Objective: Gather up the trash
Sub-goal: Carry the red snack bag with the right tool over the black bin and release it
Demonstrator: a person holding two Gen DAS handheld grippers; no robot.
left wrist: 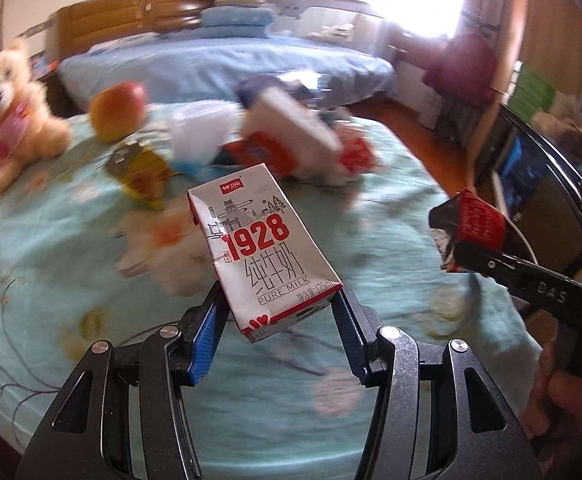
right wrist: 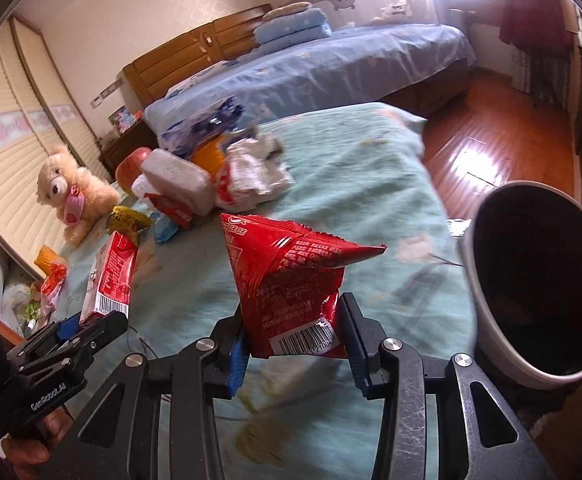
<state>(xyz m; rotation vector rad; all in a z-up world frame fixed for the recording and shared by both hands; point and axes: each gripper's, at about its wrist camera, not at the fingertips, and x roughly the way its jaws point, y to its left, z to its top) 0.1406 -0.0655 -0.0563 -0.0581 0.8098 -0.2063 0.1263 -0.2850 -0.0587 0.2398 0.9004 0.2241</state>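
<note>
Left hand-held gripper (left wrist: 279, 312) is clamped on the lower end of a small milk carton (left wrist: 261, 248), which stands up tilted between the blue pads, clear of the bed (left wrist: 51, 260). Right hand-held gripper (right wrist: 293, 340) pinches a red snack packet (right wrist: 287, 276) by its barcode end, the rest of the packet sticking up and forward. Both pieces of trash are lifted off the quilt — neither touches it.

Just to the right of the packet stands a dark-lined bin (right wrist: 539, 280), its mouth open and tipped toward the camera. That looks like the target. To do the drop well, I would bring the packet fully over the bin's mouth before letting go, since it is light and could catch on the rim; the carton, held well to the left of the bin, should follow once the right side is clear.

More wrappers (right wrist: 251, 172), an apple (left wrist: 119, 110) and a teddy bear (right wrist: 71, 192) lie farther from the bin.
</note>
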